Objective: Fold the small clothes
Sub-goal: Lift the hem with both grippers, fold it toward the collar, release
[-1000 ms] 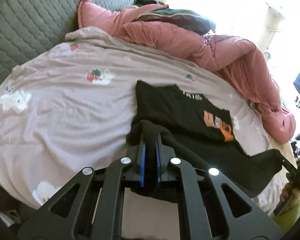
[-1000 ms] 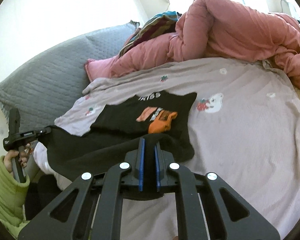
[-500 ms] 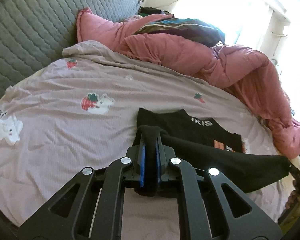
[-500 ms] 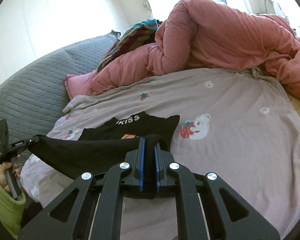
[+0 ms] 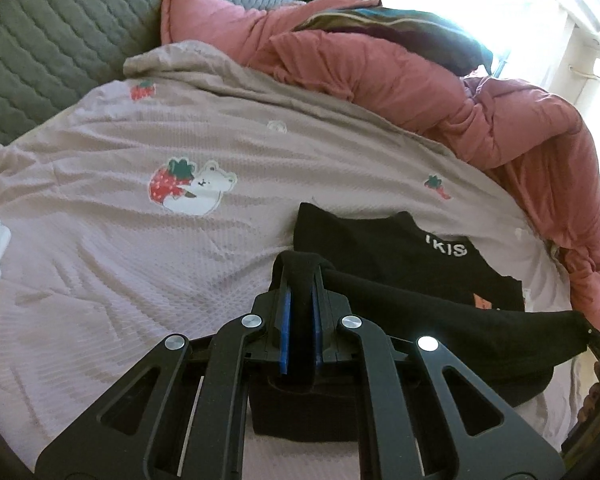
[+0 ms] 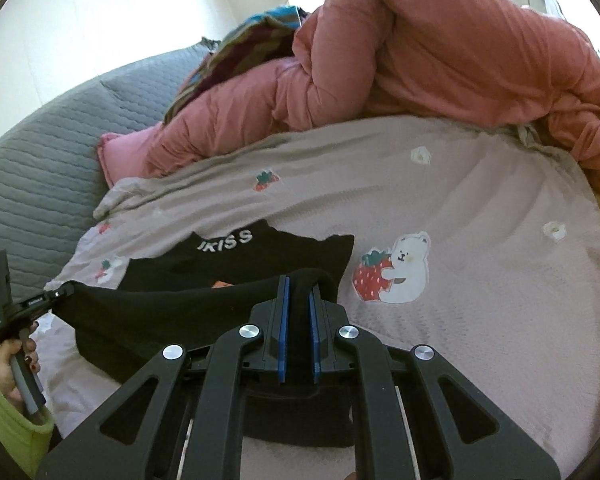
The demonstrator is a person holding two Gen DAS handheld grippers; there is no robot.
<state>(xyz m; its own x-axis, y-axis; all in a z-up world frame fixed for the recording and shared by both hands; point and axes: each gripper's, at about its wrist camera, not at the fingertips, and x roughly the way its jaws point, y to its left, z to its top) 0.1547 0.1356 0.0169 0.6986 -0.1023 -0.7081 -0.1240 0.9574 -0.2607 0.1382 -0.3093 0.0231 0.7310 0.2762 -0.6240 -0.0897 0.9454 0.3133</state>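
**Fold in progress: hem of a black top carried toward its neckline**

I hold one bottom corner of the black top [image 5: 384, 256] in each of my two tools. The left gripper [image 5: 300, 280] has its jaws pinching a bunched corner of the fabric between the blue pads; the right gripper [image 6: 298, 296] has its jaws pinching the opposite corner in the same way. Between the two grips the hem hangs as a taut dark band lifted off the bed sheet [image 5: 100, 240], while the upper part of the garment, with its white lettering, lies flat on the sheet. In the right wrist view my left hand [image 6: 14, 360], in a green sleeve [image 6: 4, 424], is seen gripping its tool's handle at the far end of the band.

The corners are held apart so the hem stays straight and unwrinkled as it travels over the body of the garment; a slack edge would probably land crooked. I judge the fold to be roughly midway, since the orange print is largely covered by the raised band but the neckline is still exposed. The pink quilt [image 6: 440, 60] and the grey quilted headboard [image 5: 60, 40] lie well apart from the working area.
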